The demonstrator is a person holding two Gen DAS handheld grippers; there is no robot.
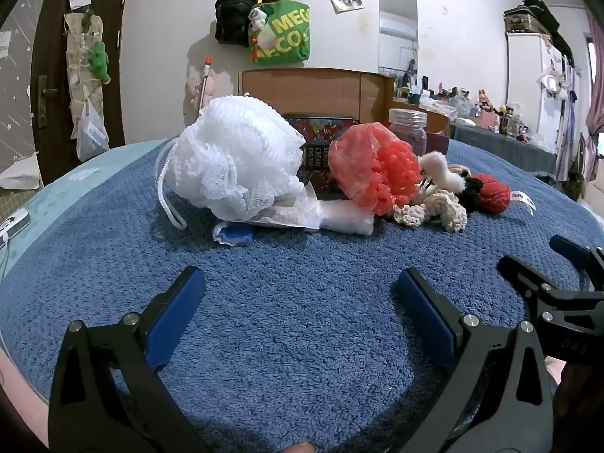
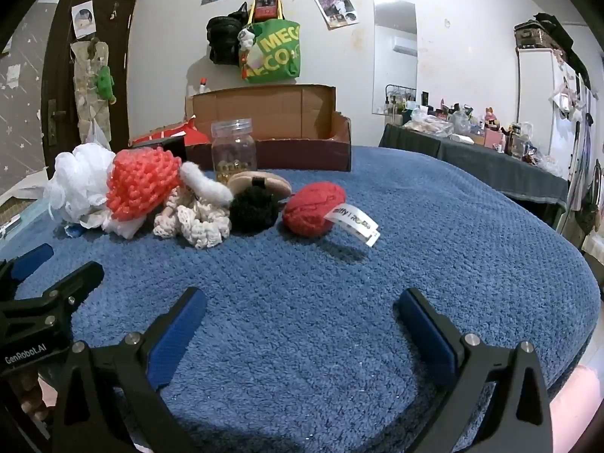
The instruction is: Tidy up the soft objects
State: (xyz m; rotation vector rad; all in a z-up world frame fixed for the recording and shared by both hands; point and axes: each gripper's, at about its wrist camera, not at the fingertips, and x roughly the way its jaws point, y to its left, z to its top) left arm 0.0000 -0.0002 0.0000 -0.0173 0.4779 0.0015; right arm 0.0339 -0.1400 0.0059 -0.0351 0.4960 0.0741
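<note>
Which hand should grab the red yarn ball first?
Probably the right. The red yarn ball lies almost straight ahead of the open right gripper, with bare blue towel between. From the left gripper, also open, it sits far to the right.

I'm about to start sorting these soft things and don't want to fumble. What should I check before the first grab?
1. Left claw open, holding nothing: ok.
2. Right claw open, holding nothing: ok.
3. Red yarn ball clear of neighbours: not ok, black pom-pom sits very close.
4. White bath pouf free to lift: not ok, red pouf leans beside it.
5. Cardboard box has room: cannot tell.
</note>
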